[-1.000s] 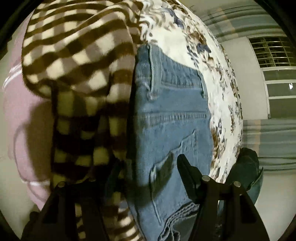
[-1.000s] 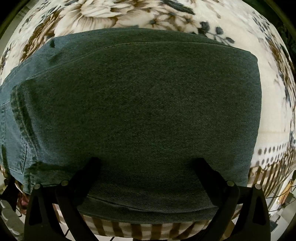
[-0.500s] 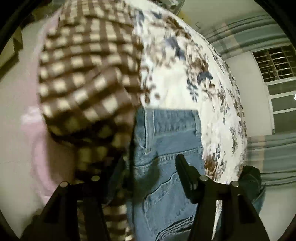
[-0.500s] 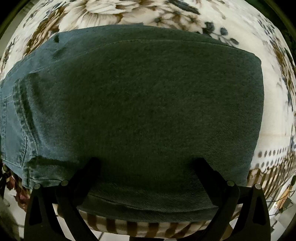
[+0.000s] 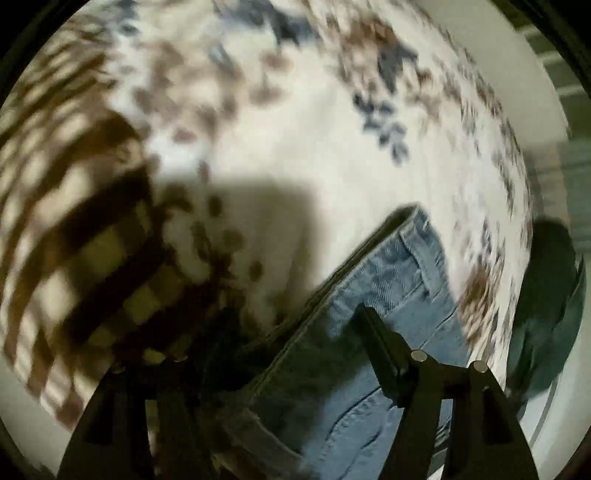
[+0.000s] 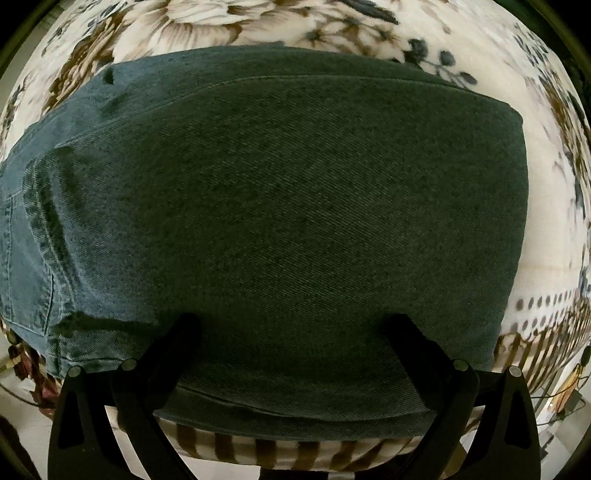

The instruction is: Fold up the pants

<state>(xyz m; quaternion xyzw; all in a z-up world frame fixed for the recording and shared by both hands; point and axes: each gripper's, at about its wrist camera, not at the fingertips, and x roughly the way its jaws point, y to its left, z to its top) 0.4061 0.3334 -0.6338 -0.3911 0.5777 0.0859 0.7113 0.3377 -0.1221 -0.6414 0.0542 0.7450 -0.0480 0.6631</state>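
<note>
Blue jeans [image 6: 288, 221] lie folded on a floral bedspread [image 6: 236, 26]. In the right wrist view the folded leg panel fills the middle, and my right gripper [image 6: 295, 325] hangs open just above its near edge. In the blurred left wrist view the waistband end of the jeans [image 5: 388, 280] is lifted and tilted. My left gripper [image 5: 295, 321] has the waistband edge between its fingers; one finger [image 5: 380, 339] lies on the denim, the other is in shadow. I cannot tell if it grips.
The floral bedspread [image 5: 332, 129] has a brown-and-cream checked border [image 5: 74, 221] hanging over the bed edge. A dark green garment [image 5: 546, 314] lies at the right of the left wrist view. Striped border [image 6: 258, 450] shows below the jeans.
The left gripper has swung up and away over the bedspread, with the jeans' waistband lifting and tilting along with it. The right gripper has barely moved.
</note>
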